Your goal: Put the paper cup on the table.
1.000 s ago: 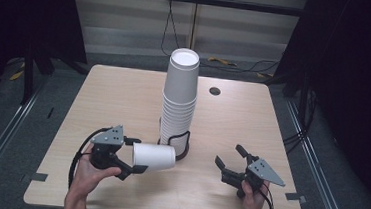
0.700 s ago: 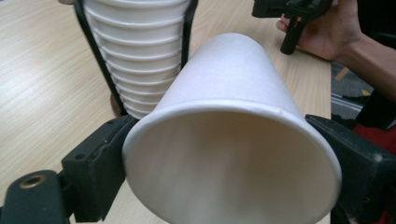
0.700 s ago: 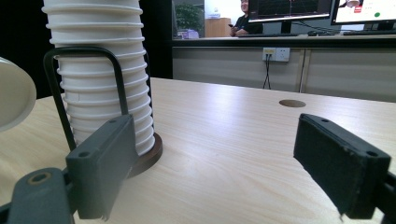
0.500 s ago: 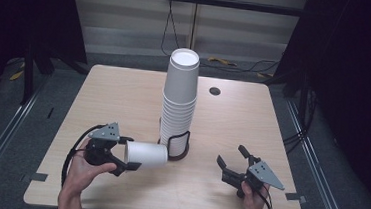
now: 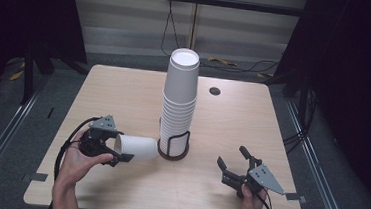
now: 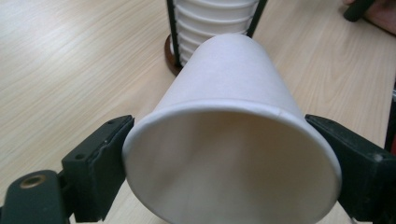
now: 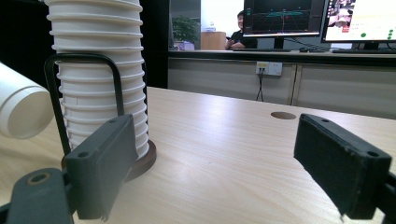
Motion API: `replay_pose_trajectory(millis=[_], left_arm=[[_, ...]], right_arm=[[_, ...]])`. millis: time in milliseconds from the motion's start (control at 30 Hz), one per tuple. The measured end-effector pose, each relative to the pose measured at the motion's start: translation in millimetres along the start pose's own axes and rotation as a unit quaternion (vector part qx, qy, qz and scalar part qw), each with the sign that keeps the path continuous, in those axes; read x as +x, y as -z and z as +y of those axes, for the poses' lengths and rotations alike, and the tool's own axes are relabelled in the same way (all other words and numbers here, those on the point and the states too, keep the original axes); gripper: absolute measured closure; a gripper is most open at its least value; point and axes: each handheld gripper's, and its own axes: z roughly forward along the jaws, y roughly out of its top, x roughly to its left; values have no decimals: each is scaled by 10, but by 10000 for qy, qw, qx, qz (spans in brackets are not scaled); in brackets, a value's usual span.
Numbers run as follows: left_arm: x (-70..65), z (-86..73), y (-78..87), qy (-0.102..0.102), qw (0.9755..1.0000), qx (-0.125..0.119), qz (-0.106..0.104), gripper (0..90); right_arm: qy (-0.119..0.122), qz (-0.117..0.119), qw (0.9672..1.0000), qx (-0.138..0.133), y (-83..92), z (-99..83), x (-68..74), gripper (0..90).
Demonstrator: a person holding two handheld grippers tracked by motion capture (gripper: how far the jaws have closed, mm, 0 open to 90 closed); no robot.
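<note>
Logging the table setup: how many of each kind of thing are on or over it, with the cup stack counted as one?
Loose paper cup: 1
Stack of cups: 1
Wire cup holder: 1
Grippers: 2, left gripper, right gripper
Total: 5

Black tongs [image 5: 119, 152] with grey three-cornered plates, black cables, brass-coloured screws.

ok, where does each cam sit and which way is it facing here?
High view: above the person's side, looking forward and down on the table; both forearms, left gripper, right gripper.
Left gripper view: rides the left gripper, looks along its jaws clamped on a sideways paper cup.
Right gripper view: low over the table, jaws open, facing the cup stack.
Shared: all show the stack in its wire holder.
</note>
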Motion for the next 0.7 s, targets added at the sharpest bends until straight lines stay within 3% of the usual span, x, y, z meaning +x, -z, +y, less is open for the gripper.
replay_pose_trajectory(millis=[167, 300, 433, 533, 600, 700], left_arm=[[72, 34, 109, 0, 9998, 123, 164, 112], [136, 81, 129, 1, 9989, 364, 293, 112], [183, 156, 135, -85, 9982, 524, 280, 112], [207, 229, 120, -113, 9964, 744, 381, 112], [241, 281, 116, -223, 9940, 967, 453, 112], [271, 341, 86, -297, 9924, 1117, 431, 111]], right_arm=[[0, 62, 10000, 0, -1, 0, -4, 130], [1, 62, 10000, 0, -1, 0, -4, 130], [1, 62, 10000, -1, -1, 0, -3, 131], [-3, 72, 10000, -7, -3, -1, -4, 133], [0, 63, 10000, 1, -1, 0, -4, 133], [-2, 71, 10000, -7, -3, -1, -4, 133]])
